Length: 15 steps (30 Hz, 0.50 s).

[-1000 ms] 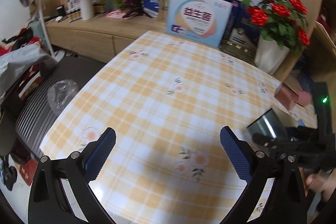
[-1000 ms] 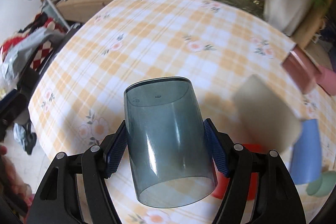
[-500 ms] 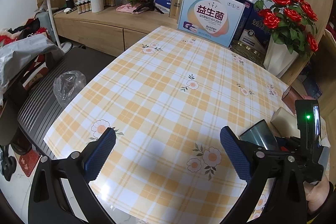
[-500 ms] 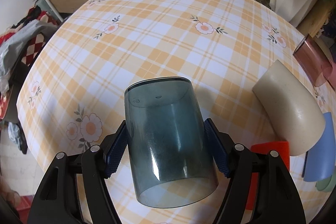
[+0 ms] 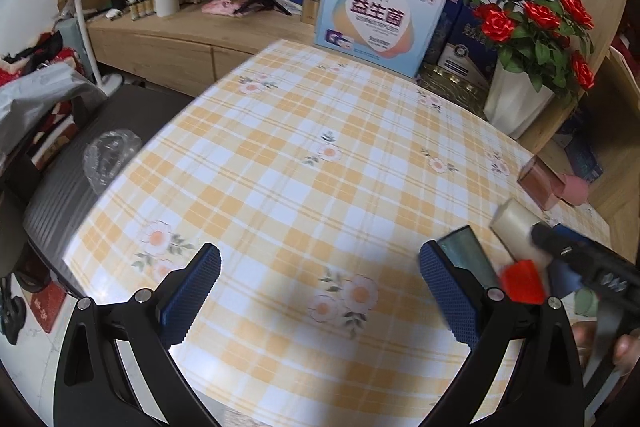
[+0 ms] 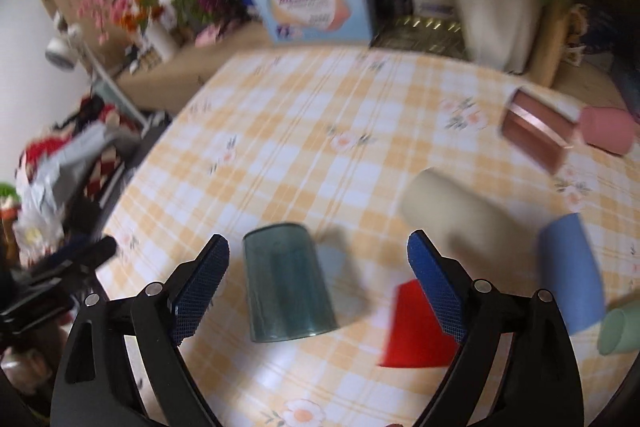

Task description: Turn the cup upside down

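Between the right gripper's (image 6: 318, 259) parted jaws stands the teal cup (image 6: 286, 283), untouched; left gripper (image 5: 318, 281) jaws gape over bare tablecloth (image 5: 304, 131).

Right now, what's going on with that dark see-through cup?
Both grippers open, empty. Right gripper around teal cup, fingers apart from it. Cup upside down on the tablecloth. Red cup close beside.

A surface (image 6: 304, 131) covered in a yellow and white checked cloth with small flower prints is carrying several cups. A smoky teal cup (image 6: 286, 283) is standing mouth down near its front edge. To the right, a red cup (image 6: 412, 327), a cream cup (image 6: 448, 215), a blue cup (image 6: 568, 271), a translucent brown cup (image 6: 534, 133) and a pink cup (image 6: 608, 131) are lying on their sides. A pale green cup (image 6: 620, 331) is sitting at the far right edge.
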### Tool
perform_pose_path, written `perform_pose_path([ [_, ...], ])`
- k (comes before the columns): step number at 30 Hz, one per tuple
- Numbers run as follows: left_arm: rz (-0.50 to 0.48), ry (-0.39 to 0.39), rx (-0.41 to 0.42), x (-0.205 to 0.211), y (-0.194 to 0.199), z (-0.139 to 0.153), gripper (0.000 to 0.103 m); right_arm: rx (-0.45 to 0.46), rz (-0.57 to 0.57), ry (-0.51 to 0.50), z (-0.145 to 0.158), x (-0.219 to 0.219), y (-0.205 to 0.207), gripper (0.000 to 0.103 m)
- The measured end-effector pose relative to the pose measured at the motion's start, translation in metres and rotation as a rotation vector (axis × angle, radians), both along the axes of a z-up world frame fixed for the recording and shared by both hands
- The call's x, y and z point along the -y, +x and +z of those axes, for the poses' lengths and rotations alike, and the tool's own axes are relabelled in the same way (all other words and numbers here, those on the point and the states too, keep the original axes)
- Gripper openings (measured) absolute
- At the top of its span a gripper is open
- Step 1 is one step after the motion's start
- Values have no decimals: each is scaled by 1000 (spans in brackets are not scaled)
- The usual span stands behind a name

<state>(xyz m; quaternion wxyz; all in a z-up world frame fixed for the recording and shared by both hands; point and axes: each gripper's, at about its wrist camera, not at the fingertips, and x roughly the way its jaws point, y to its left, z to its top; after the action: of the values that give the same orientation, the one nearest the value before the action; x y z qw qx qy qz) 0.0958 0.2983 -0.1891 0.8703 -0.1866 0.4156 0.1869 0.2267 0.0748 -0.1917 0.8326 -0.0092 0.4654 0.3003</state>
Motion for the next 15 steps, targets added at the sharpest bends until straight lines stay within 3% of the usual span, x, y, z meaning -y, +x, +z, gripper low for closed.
perform_pose_path([
  [8,-54,-95,-25,37,36,-11,97,71,-156,96,21,102,6,88],
  [15,-32,-275,-93,59,79,-44,97,119,-282,124,30,191,5,88],
])
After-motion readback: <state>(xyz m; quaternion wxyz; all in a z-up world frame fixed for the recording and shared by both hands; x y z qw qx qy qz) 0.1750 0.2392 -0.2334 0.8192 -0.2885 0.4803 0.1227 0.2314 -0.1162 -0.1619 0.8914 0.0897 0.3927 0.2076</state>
